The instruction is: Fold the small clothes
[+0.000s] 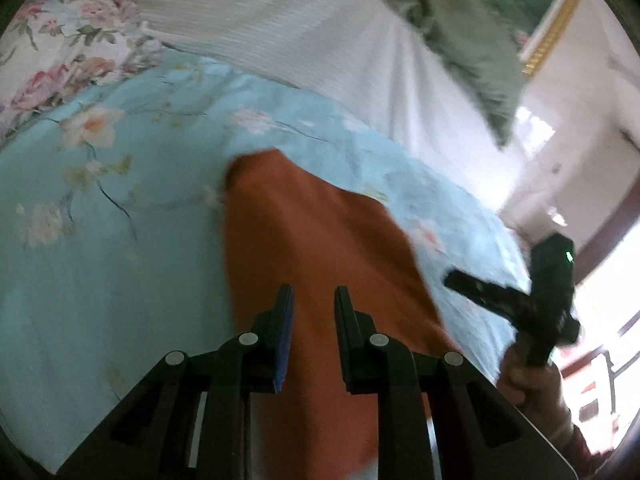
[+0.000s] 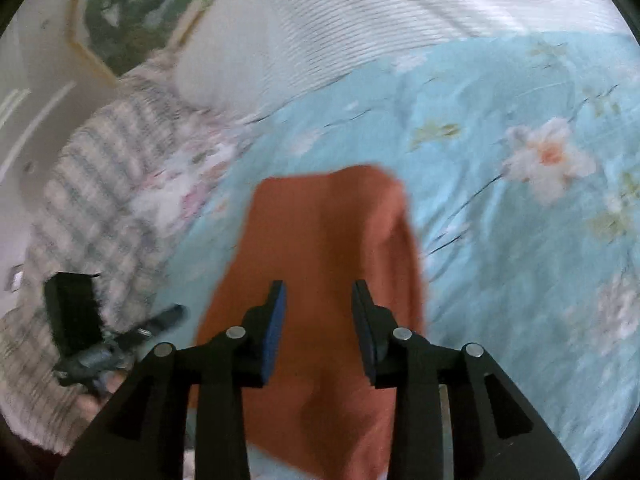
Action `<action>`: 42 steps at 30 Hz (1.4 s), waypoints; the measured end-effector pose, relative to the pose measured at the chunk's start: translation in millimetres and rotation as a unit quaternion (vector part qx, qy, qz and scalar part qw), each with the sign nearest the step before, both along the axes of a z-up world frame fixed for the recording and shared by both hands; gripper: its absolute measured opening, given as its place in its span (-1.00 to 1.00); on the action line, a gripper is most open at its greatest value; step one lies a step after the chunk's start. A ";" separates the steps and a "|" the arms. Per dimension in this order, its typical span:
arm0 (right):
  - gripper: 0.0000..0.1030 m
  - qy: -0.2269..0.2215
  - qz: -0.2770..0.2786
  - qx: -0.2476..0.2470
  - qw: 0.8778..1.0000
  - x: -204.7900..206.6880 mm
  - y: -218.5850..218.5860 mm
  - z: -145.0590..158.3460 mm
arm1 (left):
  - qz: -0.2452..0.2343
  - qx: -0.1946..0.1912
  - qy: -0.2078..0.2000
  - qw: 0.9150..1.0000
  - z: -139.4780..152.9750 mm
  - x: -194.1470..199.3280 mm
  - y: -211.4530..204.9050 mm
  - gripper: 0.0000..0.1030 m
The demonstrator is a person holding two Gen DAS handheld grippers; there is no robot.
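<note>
We work over a bed covered by a light blue floral sheet [image 1: 120, 208], the orange garment [image 1: 304, 240] lying directly on it near the centre. At twelve o'clock a white ribbed cover [image 1: 288, 20] lies across it, with a pink-flowered fabric [image 1: 60, 48] at ten o'clock.

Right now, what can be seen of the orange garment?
The orange garment is plain rust-orange, matte woven-looking cloth without visible print or seams. It lies on the blue floral bedspread, a long, loosely rumpled strip running away from both cameras, its far end rounded. Both views are blurred; whether either claw touches it is unclear.
</note>
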State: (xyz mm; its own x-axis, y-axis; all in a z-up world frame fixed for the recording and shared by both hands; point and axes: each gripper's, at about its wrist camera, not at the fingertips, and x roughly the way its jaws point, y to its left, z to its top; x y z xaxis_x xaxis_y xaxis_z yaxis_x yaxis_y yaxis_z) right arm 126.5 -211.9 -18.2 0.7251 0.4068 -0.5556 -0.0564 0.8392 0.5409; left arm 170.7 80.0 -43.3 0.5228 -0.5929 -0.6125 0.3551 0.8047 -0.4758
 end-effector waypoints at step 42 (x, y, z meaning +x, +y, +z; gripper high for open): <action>-0.80 0.096 -0.038 -0.022 0.994 -53.5 -18.7 -67.6 | -0.063 0.046 0.062 0.995 -52.1 -53.6 -44.3 -0.58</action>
